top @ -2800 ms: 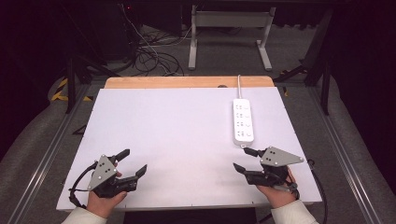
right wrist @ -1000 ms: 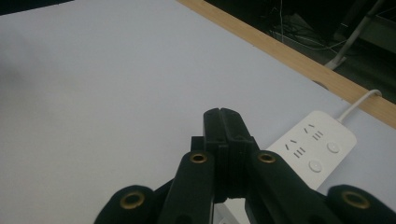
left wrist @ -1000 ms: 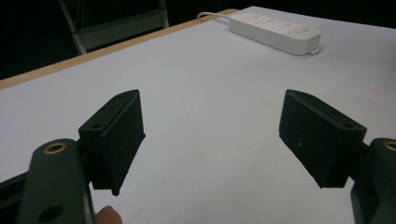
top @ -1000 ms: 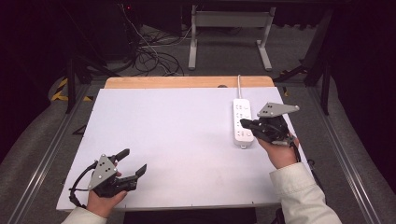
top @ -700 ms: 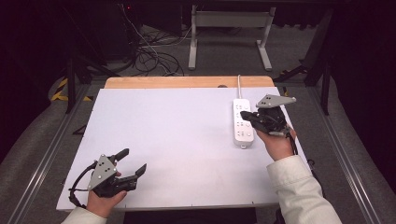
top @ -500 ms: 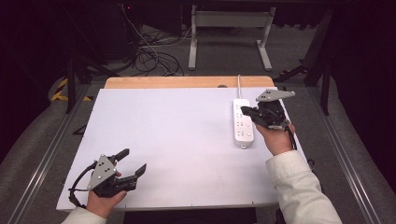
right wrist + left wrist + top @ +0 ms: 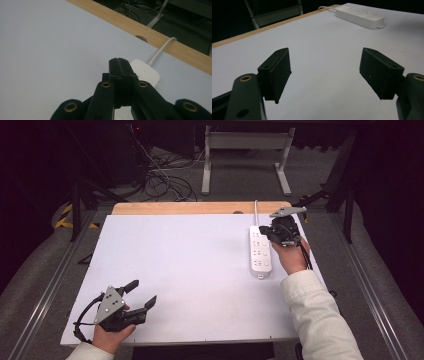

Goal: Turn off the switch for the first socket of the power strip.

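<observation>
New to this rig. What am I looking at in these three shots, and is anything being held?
No robot here: a person holds a two-jaw gripper in each hand. The high view looks down on a white table. The other two come from cameras riding on the grippers, looking along their black jaws. The left gripper sits near the table's front edge, jaws wide apart, nothing between them. The right gripper has its jaws pressed together, empty, above the cable end of a white power strip, which is the one loose object on the table. Whether it touches the strip, I cannot tell.
</observation>
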